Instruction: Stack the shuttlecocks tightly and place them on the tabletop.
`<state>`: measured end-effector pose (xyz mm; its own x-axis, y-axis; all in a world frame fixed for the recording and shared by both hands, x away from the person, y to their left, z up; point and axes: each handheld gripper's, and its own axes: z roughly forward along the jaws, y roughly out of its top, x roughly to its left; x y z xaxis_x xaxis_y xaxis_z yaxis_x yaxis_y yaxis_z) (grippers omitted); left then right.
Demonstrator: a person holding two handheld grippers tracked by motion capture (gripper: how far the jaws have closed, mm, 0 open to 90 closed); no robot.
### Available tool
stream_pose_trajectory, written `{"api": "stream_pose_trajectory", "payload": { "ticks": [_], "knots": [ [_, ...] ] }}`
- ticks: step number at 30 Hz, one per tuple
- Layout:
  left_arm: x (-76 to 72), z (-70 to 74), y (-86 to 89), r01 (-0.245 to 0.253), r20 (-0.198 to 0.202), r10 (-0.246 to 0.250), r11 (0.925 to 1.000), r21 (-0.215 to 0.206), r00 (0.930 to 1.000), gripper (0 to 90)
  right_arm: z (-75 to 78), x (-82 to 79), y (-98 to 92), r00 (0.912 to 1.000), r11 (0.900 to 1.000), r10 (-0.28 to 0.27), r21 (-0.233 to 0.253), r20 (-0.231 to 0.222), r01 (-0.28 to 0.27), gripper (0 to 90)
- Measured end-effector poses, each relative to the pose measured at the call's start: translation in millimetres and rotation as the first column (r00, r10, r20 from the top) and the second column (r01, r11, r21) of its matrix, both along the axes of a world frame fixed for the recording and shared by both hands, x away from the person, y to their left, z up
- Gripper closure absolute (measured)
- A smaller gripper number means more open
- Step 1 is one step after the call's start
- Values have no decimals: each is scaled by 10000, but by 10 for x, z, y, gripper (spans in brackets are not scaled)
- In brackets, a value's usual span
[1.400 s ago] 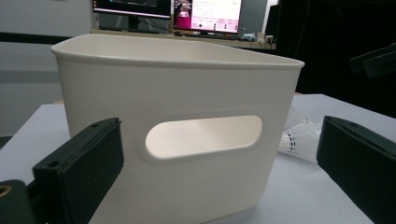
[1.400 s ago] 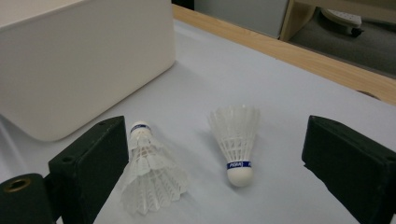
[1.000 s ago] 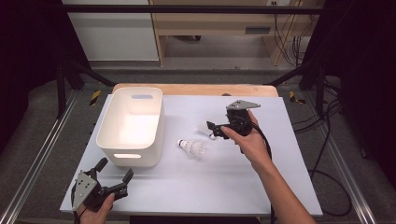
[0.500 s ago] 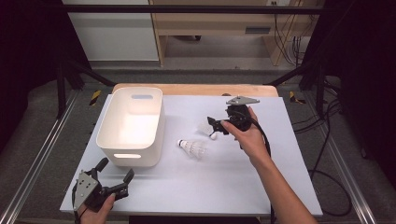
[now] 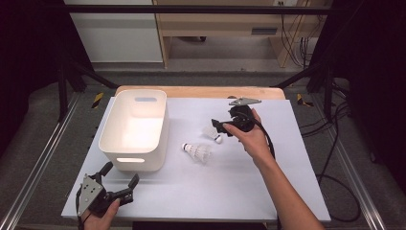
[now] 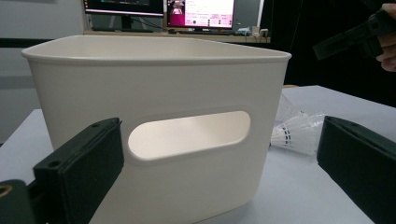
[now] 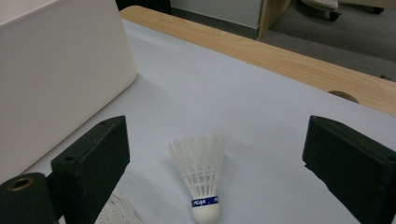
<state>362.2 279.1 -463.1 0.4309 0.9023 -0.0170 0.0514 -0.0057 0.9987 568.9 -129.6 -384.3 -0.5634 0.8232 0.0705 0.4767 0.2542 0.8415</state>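
Currently the far shuttlecock [image 7: 200, 179] is lying on the desk [image 5: 287, 172] between the right tool's [image 5: 224, 127] wide-open, empty jaws; reach step, grasp pending. Next: closing on it, lifting toward the bin [image 5: 135, 129]. Left tool [image 5: 117, 184] is idling open, empty

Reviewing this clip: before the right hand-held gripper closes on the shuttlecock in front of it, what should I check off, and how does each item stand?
1. Right hand-held gripper open: ok, jaws wide apart.
2. Target shuttlecock between the jaws: ok, it sits centred in the right gripper view.
3. Shuttlecock free of contact: ok, neither jaw touches it.
4. Second shuttlecock out of the way: cannot tell; feathers show by the left jaw in the right gripper view.
5. White bin ready: ok, upright and nothing seen inside.
6. Left hand-held gripper clear of the action: ok, open near the table's front edge, holding nothing.
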Motion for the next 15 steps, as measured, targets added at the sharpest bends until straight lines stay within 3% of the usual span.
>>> {"api": "stream_pose_trajectory", "payload": {
  "ticks": [10, 15],
  "knots": [
    [-4, 4, 3, -24, 29, 25, 10000, -54, 10000, 7, -72, 64, 55, 9998, 9996, -79, -264, -160, 74, 97],
    [6, 7, 15, -62, 26, 63, 9999, -109, 10000, 7, -136, 112, 101, 9989, 9984, -113, -562, -461, 87, 137]
  ]
}}
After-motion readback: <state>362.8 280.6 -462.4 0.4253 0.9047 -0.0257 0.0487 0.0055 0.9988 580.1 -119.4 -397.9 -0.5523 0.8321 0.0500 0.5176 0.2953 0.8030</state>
